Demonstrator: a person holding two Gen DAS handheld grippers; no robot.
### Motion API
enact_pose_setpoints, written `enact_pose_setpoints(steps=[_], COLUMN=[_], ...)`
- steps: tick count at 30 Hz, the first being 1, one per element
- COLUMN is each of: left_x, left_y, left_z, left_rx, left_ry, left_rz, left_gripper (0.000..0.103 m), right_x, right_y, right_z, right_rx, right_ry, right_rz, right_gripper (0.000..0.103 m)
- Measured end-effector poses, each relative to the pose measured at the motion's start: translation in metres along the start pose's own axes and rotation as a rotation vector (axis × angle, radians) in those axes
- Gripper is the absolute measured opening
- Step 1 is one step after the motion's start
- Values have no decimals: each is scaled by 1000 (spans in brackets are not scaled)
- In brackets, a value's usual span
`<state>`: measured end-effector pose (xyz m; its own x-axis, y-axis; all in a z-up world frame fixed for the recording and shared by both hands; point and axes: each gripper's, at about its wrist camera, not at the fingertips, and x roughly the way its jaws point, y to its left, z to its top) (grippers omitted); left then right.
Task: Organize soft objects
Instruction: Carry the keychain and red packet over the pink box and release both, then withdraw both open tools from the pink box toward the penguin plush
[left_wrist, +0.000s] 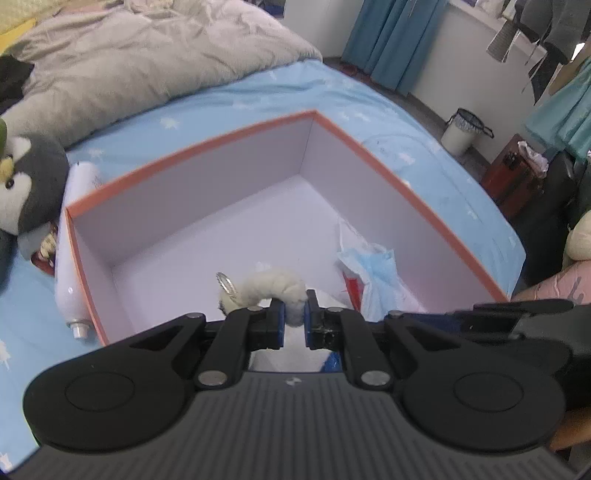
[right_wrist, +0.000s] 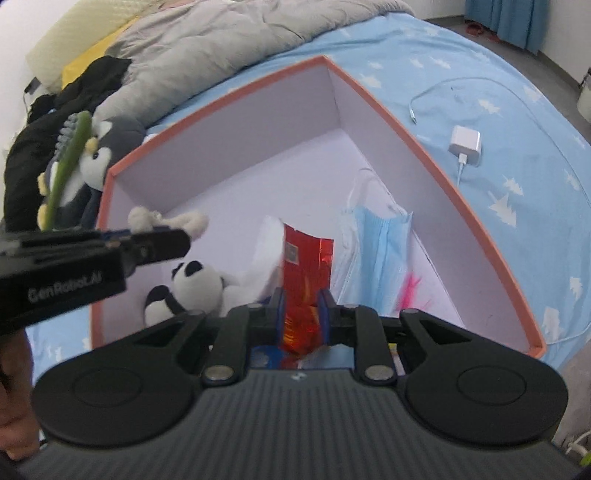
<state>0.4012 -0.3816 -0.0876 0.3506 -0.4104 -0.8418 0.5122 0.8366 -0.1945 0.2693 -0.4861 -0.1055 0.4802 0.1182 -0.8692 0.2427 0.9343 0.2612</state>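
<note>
While both tools hang over the orange-rimmed box (left_wrist: 236, 134), the left gripper (left_wrist: 294, 317) is pinched nearly shut on a small cream plush keychain (left_wrist: 273, 286), its metal ring (left_wrist: 226, 283) sticking out to one side. Over on the right, the right gripper (right_wrist: 302, 317) is clamped on a shiny red packet (right_wrist: 304, 273), whose lower end is cut off behind the tool's body. Inside the box, at its near side, a panda plush (right_wrist: 195, 284) lies half hidden behind the tongs; something white behind the packet is hard to make out. A blue face mask (right_wrist: 376, 254) leans on the box's right wall, with a blurred pink scrap beside it. Just outside the left wall sit a penguin plush (left_wrist: 26, 184) and a white bottle (left_wrist: 72, 266). Past the right wall, a white charger (right_wrist: 465, 144) and cable rest on the blue sheet (left_wrist: 258, 99). Beyond the box lies a grey duvet (left_wrist: 147, 55).
</note>
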Motion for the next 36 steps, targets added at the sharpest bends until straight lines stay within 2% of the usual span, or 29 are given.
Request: enact_pose_setpoints(steps=[2,5,6,11,18,20,24,27,31,36], left_x=[3,3,0,-31,-101,-120,-159,-186,-225,-269], left_y=[-1,1,1,1,1,5,16,26,38,62], left_z=[-4,-8,-9,-18,-51,-62,-90,-115,-157,-206], left_rx=[20,27,28,39,122,120,88,56,38,-32], left_ry=[4,2,-11,-84,-266,-302,-387,-430,-483,-534], left_rz=[13,27,27,15,74,64,71,61,88,107], left_gripper=[17,47,48,48,48,48,48,48,48,48], right_x=[0,-2,-4,-23,-67,-80,-99,-112,-133,-153], right_y=[-1,-1,-2,5,38,49,73,89,111,137], right_z=[1,2,1,-4,-27,-37,-61,-81,-109,-142], right_rx=[-14,-17,-14,-25,-101,-121,-153,-174,-218,-253], right_ry=[-6,-14,-20,-91,-263,-311,-378,-414,-465,-510], right_rz=[-12,-3,1,13,21,33,49,68,94,124], right_gripper=[24,24,24,24,24,24,24,24,24,24])
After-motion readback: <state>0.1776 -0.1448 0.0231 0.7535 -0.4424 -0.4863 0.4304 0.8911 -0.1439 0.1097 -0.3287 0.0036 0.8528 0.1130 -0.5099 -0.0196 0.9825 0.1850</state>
